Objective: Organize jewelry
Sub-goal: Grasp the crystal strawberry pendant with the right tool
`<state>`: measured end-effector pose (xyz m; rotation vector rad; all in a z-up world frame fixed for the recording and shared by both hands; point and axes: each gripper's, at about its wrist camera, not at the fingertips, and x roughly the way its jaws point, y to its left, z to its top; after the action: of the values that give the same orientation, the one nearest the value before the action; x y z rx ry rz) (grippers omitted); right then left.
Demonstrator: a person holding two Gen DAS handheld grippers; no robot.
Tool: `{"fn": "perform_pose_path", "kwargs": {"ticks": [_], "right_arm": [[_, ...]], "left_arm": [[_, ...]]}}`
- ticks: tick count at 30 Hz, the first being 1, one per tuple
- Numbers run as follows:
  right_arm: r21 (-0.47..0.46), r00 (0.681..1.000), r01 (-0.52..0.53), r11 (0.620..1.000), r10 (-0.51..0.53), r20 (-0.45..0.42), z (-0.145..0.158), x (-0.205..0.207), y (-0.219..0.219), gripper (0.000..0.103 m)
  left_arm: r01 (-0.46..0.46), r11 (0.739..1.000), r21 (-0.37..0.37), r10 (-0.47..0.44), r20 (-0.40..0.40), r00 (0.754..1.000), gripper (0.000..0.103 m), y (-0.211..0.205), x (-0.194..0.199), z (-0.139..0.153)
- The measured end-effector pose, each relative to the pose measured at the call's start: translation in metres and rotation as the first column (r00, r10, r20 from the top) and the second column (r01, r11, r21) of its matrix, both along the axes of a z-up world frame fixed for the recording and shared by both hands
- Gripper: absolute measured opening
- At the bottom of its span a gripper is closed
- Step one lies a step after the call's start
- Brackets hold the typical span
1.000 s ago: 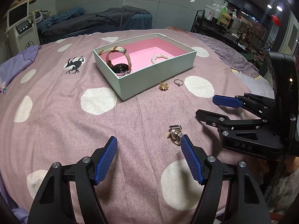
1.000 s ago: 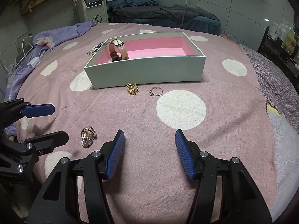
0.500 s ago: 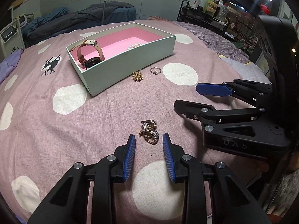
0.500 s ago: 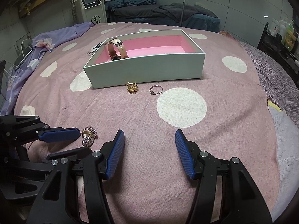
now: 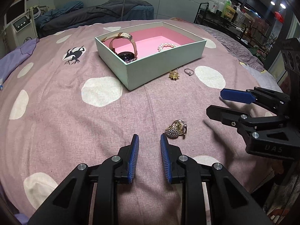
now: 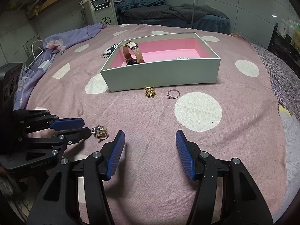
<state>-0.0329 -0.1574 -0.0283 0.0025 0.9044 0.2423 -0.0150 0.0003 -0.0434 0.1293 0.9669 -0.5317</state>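
A mint box with a pink inside stands on the spotted pink bedspread. It holds a watch and a pearl bracelet. A gold brooch and a thin ring lie in front of the box. A jewelled gold piece lies just right of my left gripper, whose jaws stand narrowly apart and empty. My right gripper is wide open and empty.
A purple cloth with cables lies at the bed's left edge. A machine with a screen and a dark couch stand behind. A shelf of bottles is at the right. Each gripper shows in the other's view.
My left gripper closed from wide open to a narrow gap and shifted; the jewelled piece, between its tips half a second ago, now lies beside the right fingertip. The right gripper stayed open.
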Motion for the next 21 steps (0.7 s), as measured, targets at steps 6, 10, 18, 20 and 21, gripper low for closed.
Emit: {"fn": "perform_pose_path", "kwargs": {"ticks": [6, 10, 18, 20, 21], "right_arm": [[0.029, 0.987, -0.163, 0.986, 0.162, 0.009, 0.003, -0.006, 0.020, 0.057], [0.018, 0.971, -0.240, 0.971, 0.240, 0.007, 0.001, -0.005, 0.034, 0.053], [0.063, 0.948, -0.312, 0.948, 0.314, -0.042, -0.015, 0.013, 0.043, 0.023], [0.076, 0.949, -0.309, 0.948, 0.313, -0.048, -0.015, 0.014, 0.043, 0.019], [0.084, 0.949, -0.308, 0.948, 0.313, -0.047, -0.014, 0.013, 0.043, 0.019]], "left_arm": [[0.023, 1.000, -0.009, -0.023, 0.004, 1.000, 0.024, -0.004, -0.004, 0.005], [0.013, 1.000, 0.004, -0.013, -0.008, 1.000, 0.024, -0.004, -0.003, 0.002], [-0.004, 1.000, 0.009, 0.004, -0.006, 1.000, 0.024, 0.006, 0.002, 0.003], [-0.006, 1.000, 0.008, 0.006, -0.007, 1.000, 0.024, 0.007, 0.002, 0.003], [-0.007, 1.000, 0.008, 0.007, -0.007, 1.000, 0.024, 0.007, 0.003, 0.003]]}}
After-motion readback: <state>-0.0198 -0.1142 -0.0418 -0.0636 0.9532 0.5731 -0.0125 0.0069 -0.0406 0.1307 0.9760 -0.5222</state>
